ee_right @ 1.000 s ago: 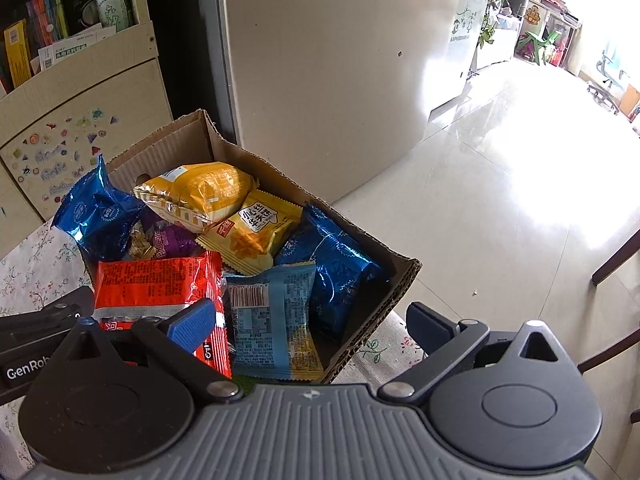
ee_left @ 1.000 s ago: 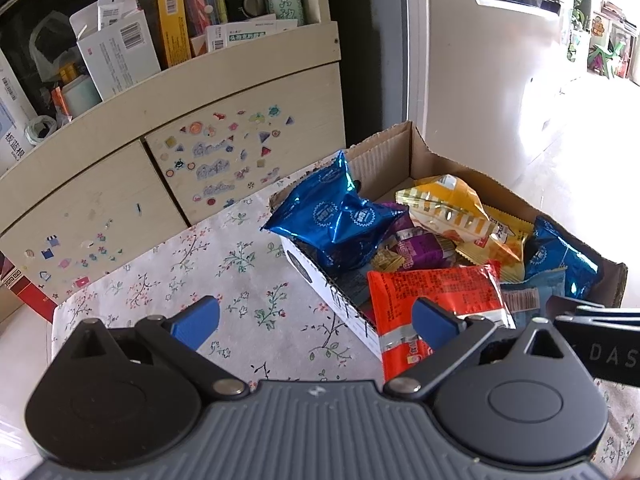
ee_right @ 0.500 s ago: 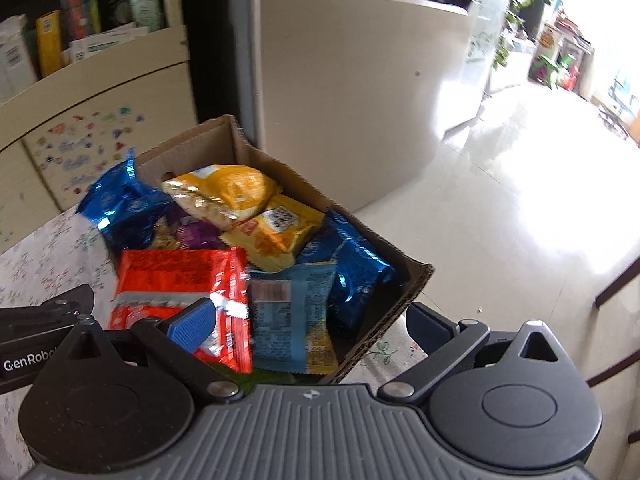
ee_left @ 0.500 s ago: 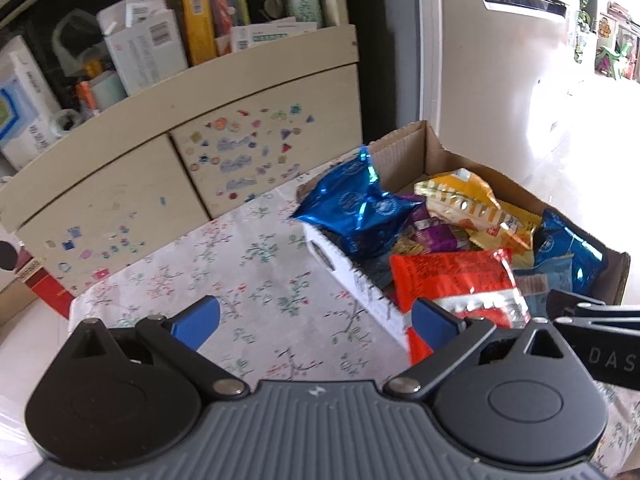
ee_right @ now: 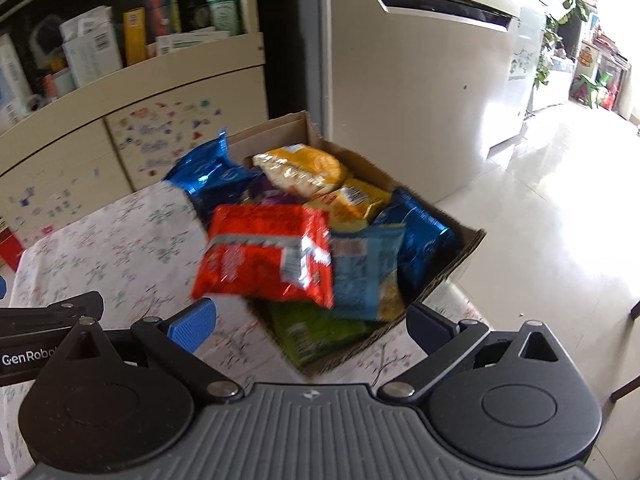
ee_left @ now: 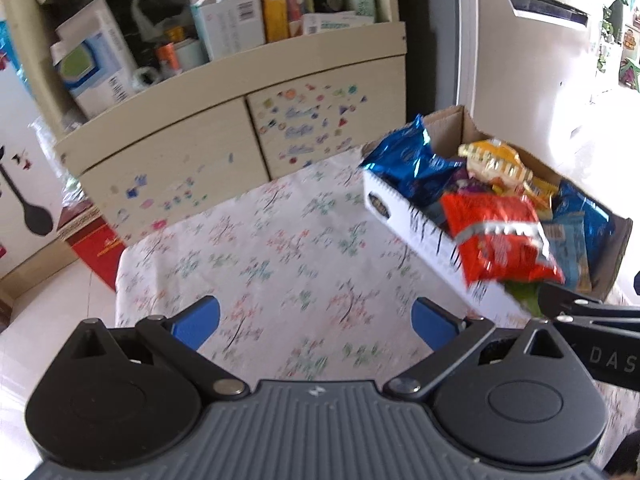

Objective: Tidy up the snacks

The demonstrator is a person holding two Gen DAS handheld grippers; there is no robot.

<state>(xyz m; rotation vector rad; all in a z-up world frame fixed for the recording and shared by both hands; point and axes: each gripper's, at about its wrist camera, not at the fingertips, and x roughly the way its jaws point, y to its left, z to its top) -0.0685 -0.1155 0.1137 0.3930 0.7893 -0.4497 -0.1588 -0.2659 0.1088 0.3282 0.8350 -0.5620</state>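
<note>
Both tongs hang released above the surface point(ee_left: 280, 248). The left tongs point(ee_left: 316, 322) face bare cloth. The right tongs point(ee_right: 312, 326) point at the snack box point(ee_right: 452, 268).

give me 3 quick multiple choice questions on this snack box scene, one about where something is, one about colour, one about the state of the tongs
1. Where does the cardboard box stand?
A. on the floral tablecloth
B. on the floor
C. on the cabinet shelf

2. What colour is the large packet lying on top at the near end of the box?
A. purple
B. red
C. white

3. How are the right tongs?
A. shut on a packet
B. shut on nothing
C. open, holding nothing

Answers:
1 A: the floral tablecloth runs under the box in both views.
2 B: the packet is red with a silver band, overlapping a light blue packet.
3 C: the blue pads stand wide apart with nothing between them; the left tongs look the same.
</note>
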